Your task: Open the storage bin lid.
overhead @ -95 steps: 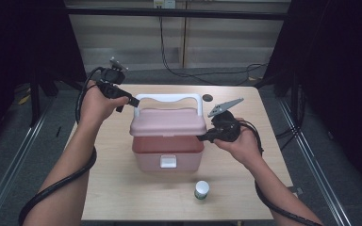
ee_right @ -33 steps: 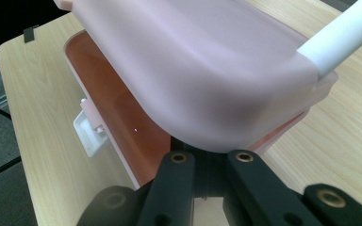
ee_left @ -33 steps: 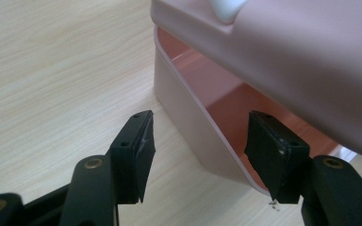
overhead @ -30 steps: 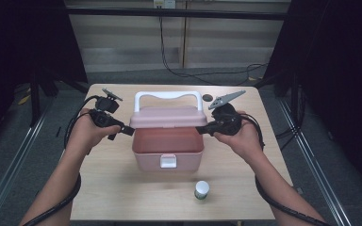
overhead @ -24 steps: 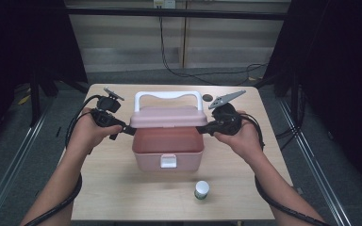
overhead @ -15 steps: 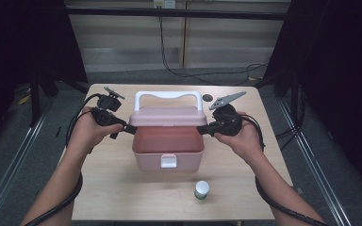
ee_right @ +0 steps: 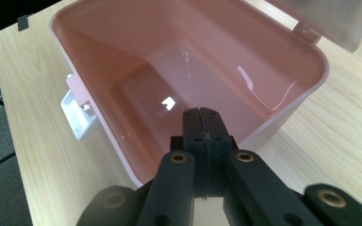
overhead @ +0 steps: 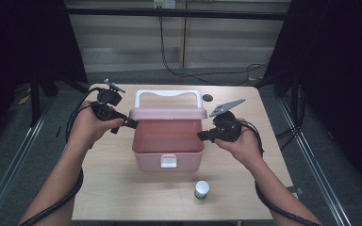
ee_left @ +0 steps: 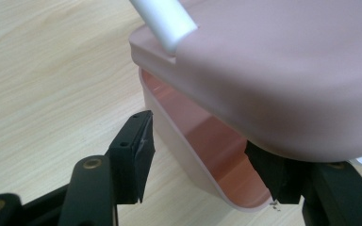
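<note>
- Left gripper is at the left edge of the pink storage box, jaws parted. In the left gripper view one jaw sits outside over the table and the other is tucked under the raised lid, at the box's rim. Can't tell for sure if the pads press on anything, so I'd call it released.
- The box sits mid-table, lid tipped up and back with its white handle on top, white latch facing the person. Inside looks bare and glossy.
- Right gripper is at the box's right edge, jaws clenched together with nothing between them, tips just over the rim.
- A small white bottle with a green label stands near the front edge, apart from the box.
</note>
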A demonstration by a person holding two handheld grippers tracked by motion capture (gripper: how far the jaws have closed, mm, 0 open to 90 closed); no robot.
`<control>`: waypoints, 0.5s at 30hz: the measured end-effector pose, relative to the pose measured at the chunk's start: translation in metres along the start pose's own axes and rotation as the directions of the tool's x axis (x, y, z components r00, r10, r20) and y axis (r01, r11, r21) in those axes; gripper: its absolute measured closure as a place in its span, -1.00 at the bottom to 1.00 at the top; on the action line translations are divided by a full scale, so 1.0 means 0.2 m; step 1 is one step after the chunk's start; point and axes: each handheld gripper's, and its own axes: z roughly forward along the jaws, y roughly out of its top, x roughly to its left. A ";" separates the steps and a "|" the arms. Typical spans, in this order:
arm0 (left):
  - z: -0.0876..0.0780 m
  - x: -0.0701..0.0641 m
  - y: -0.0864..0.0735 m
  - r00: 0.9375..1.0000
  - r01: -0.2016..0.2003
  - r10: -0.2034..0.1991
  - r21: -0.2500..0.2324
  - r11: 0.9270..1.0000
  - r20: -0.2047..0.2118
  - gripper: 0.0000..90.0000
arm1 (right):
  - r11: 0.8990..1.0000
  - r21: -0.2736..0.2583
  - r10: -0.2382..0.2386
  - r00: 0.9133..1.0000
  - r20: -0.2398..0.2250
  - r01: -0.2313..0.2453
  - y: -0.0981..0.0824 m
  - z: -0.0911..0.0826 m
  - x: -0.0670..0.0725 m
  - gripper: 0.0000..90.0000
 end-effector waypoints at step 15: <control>-0.05 -0.04 0.10 1.000 -0.014 0.013 -0.022 1.000 -0.025 -0.02 | 1.000 0.023 -0.016 1.000 -0.022 0.016 -0.02 0.03 0.02 1.00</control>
